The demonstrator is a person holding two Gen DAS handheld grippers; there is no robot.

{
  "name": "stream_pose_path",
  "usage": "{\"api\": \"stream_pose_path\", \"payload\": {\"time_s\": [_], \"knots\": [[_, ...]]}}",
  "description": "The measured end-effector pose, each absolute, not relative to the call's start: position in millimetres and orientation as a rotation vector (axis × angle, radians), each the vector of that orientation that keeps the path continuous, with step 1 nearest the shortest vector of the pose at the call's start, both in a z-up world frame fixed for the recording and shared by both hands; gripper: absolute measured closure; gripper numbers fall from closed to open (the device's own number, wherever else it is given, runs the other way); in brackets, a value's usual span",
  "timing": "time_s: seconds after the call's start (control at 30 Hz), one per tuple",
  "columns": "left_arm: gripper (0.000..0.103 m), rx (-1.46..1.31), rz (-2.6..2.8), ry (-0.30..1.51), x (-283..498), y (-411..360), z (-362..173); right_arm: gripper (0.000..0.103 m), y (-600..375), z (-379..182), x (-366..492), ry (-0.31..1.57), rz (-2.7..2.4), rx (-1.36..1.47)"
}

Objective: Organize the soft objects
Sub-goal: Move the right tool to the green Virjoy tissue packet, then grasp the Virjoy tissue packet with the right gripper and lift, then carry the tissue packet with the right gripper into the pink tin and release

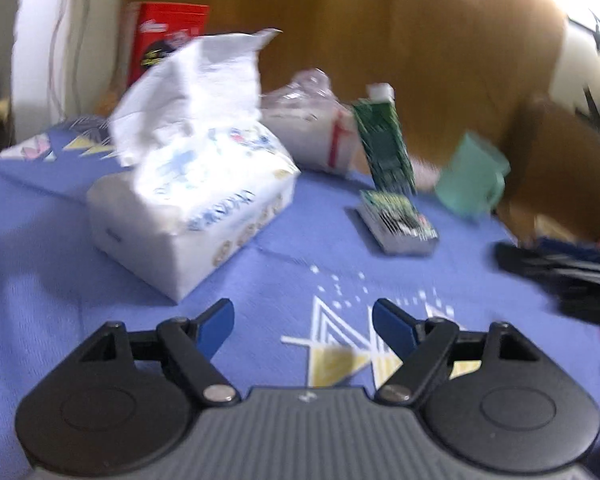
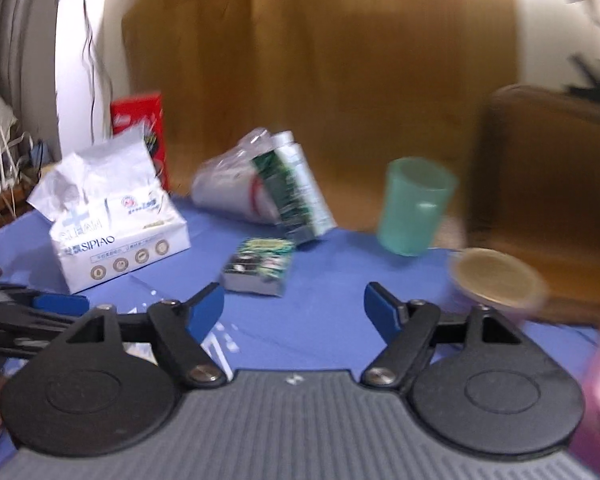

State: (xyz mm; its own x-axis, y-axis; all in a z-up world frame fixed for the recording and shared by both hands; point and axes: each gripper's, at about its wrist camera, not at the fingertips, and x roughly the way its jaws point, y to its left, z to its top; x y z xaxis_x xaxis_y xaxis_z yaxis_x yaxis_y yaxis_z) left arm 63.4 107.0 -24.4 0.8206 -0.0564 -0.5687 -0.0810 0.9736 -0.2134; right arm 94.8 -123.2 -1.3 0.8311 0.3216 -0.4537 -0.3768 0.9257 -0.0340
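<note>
A white soft tissue pack point(image 1: 192, 208) with a tissue point(image 1: 188, 92) pulled up from its top lies on the blue cloth point(image 1: 60, 280), ahead and left of my left gripper point(image 1: 303, 320), which is open and empty. The pack shows at the left in the right wrist view point(image 2: 116, 232). A clear plastic bag with white contents point(image 1: 312, 132) lies behind it, also seen from the right point(image 2: 228, 188). My right gripper point(image 2: 294, 306) is open and empty above the cloth.
A green tube point(image 1: 384, 144) leans on the bag, with a small green box point(image 1: 396, 220) in front of it. A teal cup point(image 2: 416, 204), a round lidded tin point(image 2: 496, 276) and a red box point(image 2: 140, 128) stand around. The other gripper's arm point(image 1: 560, 272) is at the right.
</note>
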Motion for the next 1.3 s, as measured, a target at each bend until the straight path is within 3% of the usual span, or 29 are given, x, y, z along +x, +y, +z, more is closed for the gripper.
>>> {"api": "stream_pose_path", "payload": {"time_s": [0.27, 0.3, 0.33, 0.37, 0.47, 0.57, 0.77, 0.87, 1.03, 1.2, 1.3], "knots": [[0.024, -0.238, 0.002, 0.588, 59, 103, -24, 0.022, -72, -24, 173, 0.634, 0.402, -0.14], [0.024, -0.243, 0.0, 0.59, 59, 104, -24, 0.025, -70, -26, 177, 0.654, 0.401, -0.146], [0.024, -0.245, -0.001, 0.589, 58, 105, -24, 0.046, -69, -29, 179, 0.673, 0.403, -0.156], [0.024, -0.245, -0.002, 0.589, 58, 105, -24, 0.047, -69, -31, 178, 0.692, 0.404, -0.17], [0.023, -0.238, -0.007, 0.59, 61, 104, -25, 0.048, -79, -27, 160, 0.678, 0.386, -0.176], [0.013, -0.231, -0.037, 0.598, 61, 102, -25, 0.048, -101, -21, 125, 0.669, 0.405, -0.167], [0.014, -0.207, -0.227, 0.677, 55, 74, -23, 0.047, -162, -18, 30, 0.663, 0.406, -0.104], [0.024, -0.233, -0.414, 0.737, 46, 40, -17, 0.047, -182, -20, -10, 0.637, 0.372, -0.072], [0.033, -0.189, -0.572, 0.847, 42, -23, -16, 0.047, -201, -27, -43, 0.598, 0.301, 0.014], [0.063, -0.184, -0.674, 0.902, 42, -66, -11, 0.048, -215, -27, -56, 0.557, 0.26, 0.063], [0.064, -0.144, -0.712, 0.845, 37, -86, 12, 0.049, -227, -18, -63, 0.5, 0.218, 0.063]]}}
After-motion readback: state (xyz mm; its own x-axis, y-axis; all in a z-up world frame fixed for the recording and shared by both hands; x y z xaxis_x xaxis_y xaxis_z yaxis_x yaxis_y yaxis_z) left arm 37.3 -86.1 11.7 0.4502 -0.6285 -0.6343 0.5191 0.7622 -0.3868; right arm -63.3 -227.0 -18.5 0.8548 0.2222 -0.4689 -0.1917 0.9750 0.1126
